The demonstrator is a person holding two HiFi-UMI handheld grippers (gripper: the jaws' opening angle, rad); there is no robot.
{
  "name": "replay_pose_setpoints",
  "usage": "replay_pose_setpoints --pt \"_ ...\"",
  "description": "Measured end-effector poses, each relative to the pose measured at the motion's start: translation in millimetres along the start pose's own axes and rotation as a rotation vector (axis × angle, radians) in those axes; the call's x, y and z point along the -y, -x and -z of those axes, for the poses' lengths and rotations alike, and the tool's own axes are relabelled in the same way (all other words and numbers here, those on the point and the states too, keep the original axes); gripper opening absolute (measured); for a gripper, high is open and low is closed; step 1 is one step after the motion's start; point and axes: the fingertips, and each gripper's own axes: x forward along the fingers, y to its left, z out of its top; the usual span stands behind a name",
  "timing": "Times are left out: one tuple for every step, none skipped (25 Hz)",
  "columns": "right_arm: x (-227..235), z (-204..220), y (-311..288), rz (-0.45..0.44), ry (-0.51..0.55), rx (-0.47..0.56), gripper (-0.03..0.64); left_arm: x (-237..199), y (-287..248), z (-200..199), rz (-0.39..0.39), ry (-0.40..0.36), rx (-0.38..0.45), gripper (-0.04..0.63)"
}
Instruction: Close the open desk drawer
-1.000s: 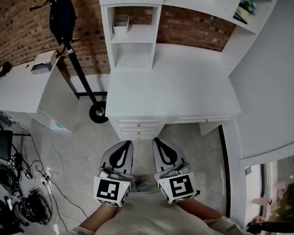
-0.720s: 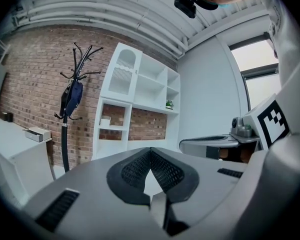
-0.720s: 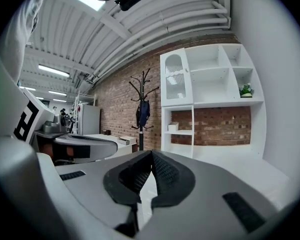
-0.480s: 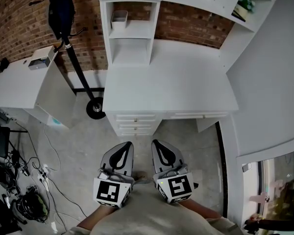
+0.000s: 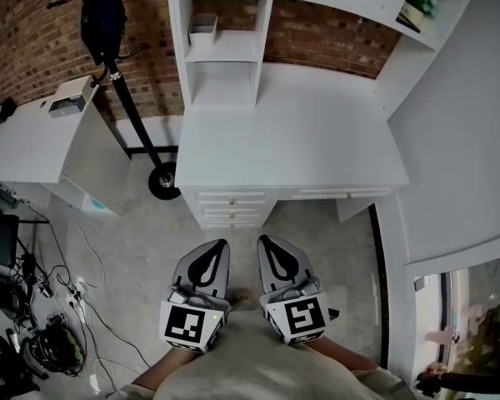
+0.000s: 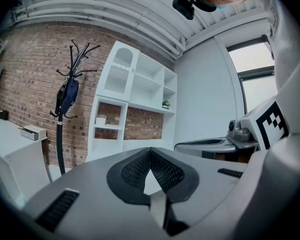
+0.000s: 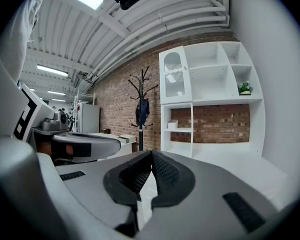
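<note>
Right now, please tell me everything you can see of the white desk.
The white desk stands against a brick wall, its broad, smooth top bare. At its back rise open shelves; one holds a small white container. Under the front left sits a stack of drawers with small knobs; whether one is open cannot be told from above.

You see the desk drawers (image 5: 231,207) only as thin strips under the front edge of the desk (image 5: 292,148) (too small to tell whether one stands ajar). The head view's top edge cuts off the coat stand (image 5: 107,15) and the shelf unit (image 5: 225,73).
</note>
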Motion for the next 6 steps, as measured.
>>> replay_pose_setpoints --pt "0.7 0.1 -0.5 0.0 -0.001 -0.001 0.029 -0.3 -0.8 -0.5 -0.001 0.003 0.004 0.017" --pt "1.4 0.0 -1.3 0.001 -0.001 -0.002 0.029 -1.2 -1.9 -1.5 -0.003 0.007 0.011 0.017" --pt "1.9 -0.1 -2.2 0.001 0.0 -0.002 0.029 -2.7 -2.7 -1.8 -0.004 0.007 0.013 0.017" --pt "2.4 -0.1 -3.3 0.001 0.0 -0.002 0.029 -4.7 -3.2 -0.8 -0.005 0.0 0.006 0.017" --pt "2.8 0.0 -4.2 0.001 0.001 -0.002 0.029 -6.8 -3.4 1.1 -0.004 -0.011 -0.007 0.017" --pt "3.2 0.1 -5.1 0.001 0.001 -0.002 0.029 -9.1 -3.5 3.4 -0.004 -0.023 -0.023 0.017"
